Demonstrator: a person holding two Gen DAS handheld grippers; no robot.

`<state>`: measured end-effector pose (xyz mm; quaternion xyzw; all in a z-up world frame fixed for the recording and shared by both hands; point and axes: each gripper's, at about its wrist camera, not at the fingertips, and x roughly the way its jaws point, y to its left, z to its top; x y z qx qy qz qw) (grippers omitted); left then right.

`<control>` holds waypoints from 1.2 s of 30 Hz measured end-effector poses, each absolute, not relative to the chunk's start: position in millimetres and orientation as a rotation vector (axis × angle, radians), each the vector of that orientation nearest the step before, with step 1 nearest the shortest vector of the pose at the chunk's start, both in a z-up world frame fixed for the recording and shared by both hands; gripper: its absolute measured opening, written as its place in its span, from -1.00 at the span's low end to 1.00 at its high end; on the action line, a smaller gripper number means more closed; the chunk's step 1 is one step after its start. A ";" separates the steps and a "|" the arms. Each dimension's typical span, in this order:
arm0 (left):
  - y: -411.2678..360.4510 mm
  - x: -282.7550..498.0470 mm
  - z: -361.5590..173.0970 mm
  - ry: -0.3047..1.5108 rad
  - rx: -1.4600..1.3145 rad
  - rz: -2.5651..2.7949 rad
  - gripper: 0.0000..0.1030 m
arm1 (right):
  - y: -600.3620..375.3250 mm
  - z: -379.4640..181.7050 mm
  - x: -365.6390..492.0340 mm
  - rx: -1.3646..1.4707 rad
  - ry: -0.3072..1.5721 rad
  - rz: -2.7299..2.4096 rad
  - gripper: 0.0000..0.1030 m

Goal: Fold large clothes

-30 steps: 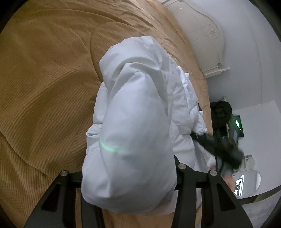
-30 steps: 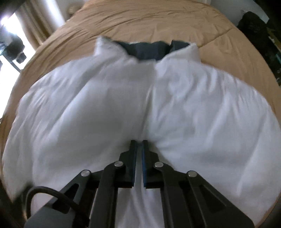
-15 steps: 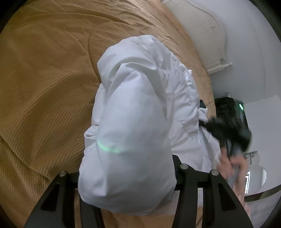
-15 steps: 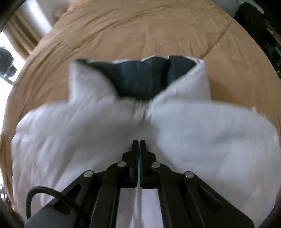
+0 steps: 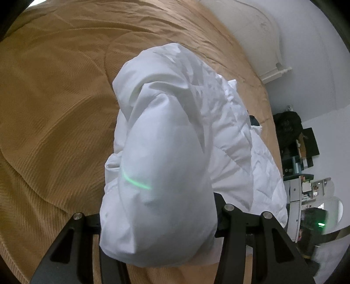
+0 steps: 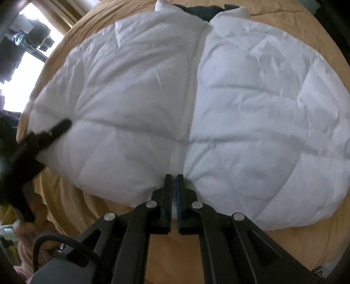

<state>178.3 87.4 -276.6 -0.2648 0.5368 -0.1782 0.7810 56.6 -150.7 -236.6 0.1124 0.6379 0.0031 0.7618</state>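
Note:
A white quilted puffer jacket [image 6: 218,98] lies spread front-up on a tan bedspread [image 6: 175,251], its dark-lined collar [image 6: 196,11] at the far end. My right gripper [image 6: 174,181] is shut, its tips resting on the zip line just inside the near hem; I cannot make out any fabric pinched. My left gripper [image 5: 158,207] is shut on a thick bundle of the jacket [image 5: 166,157], its side or sleeve, lifted off the bed and hiding the fingertips. In the right wrist view the left gripper [image 6: 43,139] shows at the jacket's left edge.
The tan bedspread [image 5: 54,109] stretches wide on the left of the bundle. A white headboard [image 5: 251,32] stands at the far end. Dark shelves and clutter [image 5: 299,153] line the wall on the right. A bright window [image 6: 26,54] lies beyond the bed's left side.
My right gripper slid from near the collar back to the near hem, staying shut, and left the left wrist view. My left gripper kept its hold on the bundle.

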 end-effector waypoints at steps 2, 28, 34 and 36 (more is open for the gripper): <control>86.1 177.4 -271.4 1.154 -0.560 -0.409 -0.04 | -156.2 -254.8 61.9 0.272 1.402 0.003 -0.96; 65.6 173.6 -228.2 1.132 -0.342 -0.414 -0.07 | -226.9 -235.8 161.7 0.471 1.355 0.016 -0.95; 36.4 157.1 -206.8 1.113 -0.223 -0.460 -0.07 | -203.6 -274.8 97.1 0.417 1.421 0.030 -0.99; 20.1 151.7 -196.0 1.089 -0.142 -0.461 -0.08 | -204.7 -279.9 96.4 0.402 1.413 0.012 -1.00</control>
